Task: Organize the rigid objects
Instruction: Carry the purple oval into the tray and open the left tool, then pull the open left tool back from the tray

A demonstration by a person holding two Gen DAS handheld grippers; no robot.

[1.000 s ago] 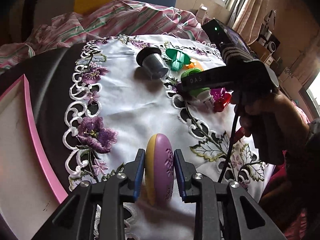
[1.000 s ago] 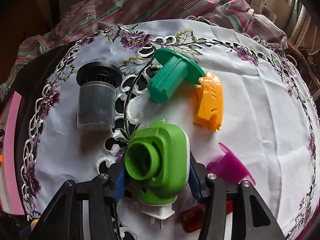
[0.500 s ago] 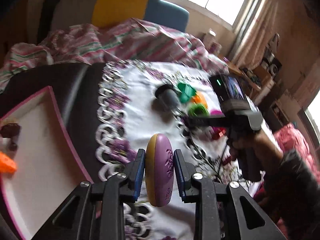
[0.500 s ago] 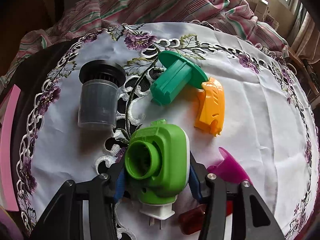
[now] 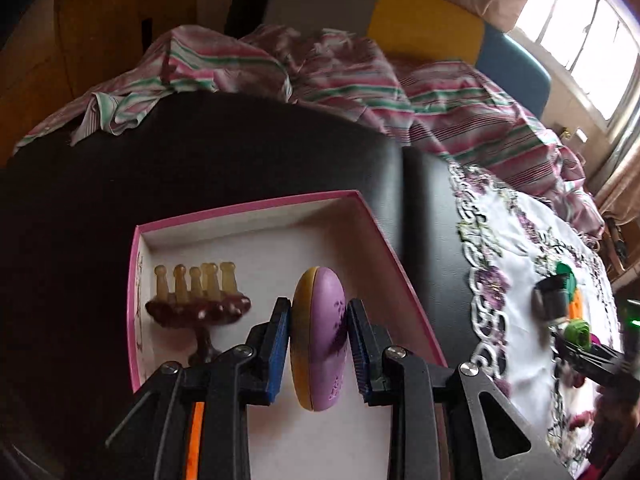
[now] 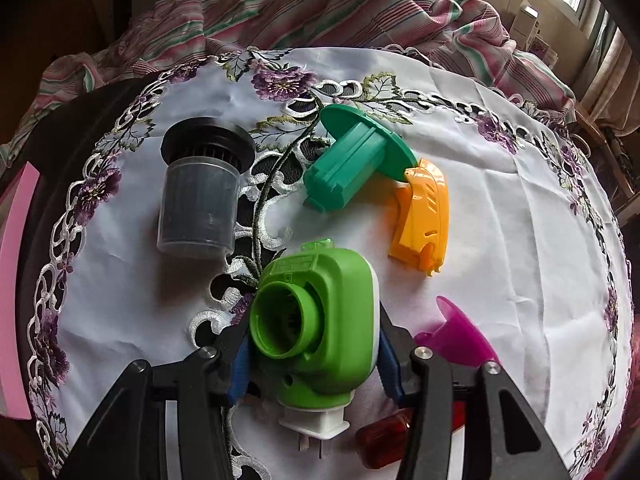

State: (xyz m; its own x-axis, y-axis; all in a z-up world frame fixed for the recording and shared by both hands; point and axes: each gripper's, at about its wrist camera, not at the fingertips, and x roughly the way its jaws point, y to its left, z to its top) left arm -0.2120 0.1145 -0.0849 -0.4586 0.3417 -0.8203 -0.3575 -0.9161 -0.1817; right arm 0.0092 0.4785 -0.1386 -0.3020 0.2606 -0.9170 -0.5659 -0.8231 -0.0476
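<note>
Over the pink-rimmed box (image 5: 372,216) now, in the lower middle of the left wrist view: the left gripper (image 5: 318,340) is clamped on a purple and yellow oval case (image 5: 318,336), held on edge above the box's white floor. Inside the box, at its left, sits one brown stand (image 5: 198,312) carrying five pale pegs (image 5: 196,282). A strip of something orange (image 5: 194,436) shows behind the left finger at the bottom; what it is I cannot tell. That's the one container in sight, and it rests on a dark surface (image 5: 240,152).

Switch to the right wrist view: the right gripper (image 6: 314,356) has its blue pads pressed on both sides of a green plug-in device (image 6: 320,320), white plug end at the bottom of the frame, low over the embroidered white cloth (image 6: 520,220).

Loose pieces on the cloth, one of each: a dark grey cylindrical filter (image 6: 200,196) at centre left, a teal flanged part (image 6: 352,160) in the upper middle, an orange shell (image 6: 424,216) touching its right edge, a magenta funnel-shaped piece (image 6: 456,332) at lower right, and a red translucent piece (image 6: 386,436) at the bottom, partly hidden by the gripper. A pink box edge (image 6: 16,280) peeks in at far left.
</note>
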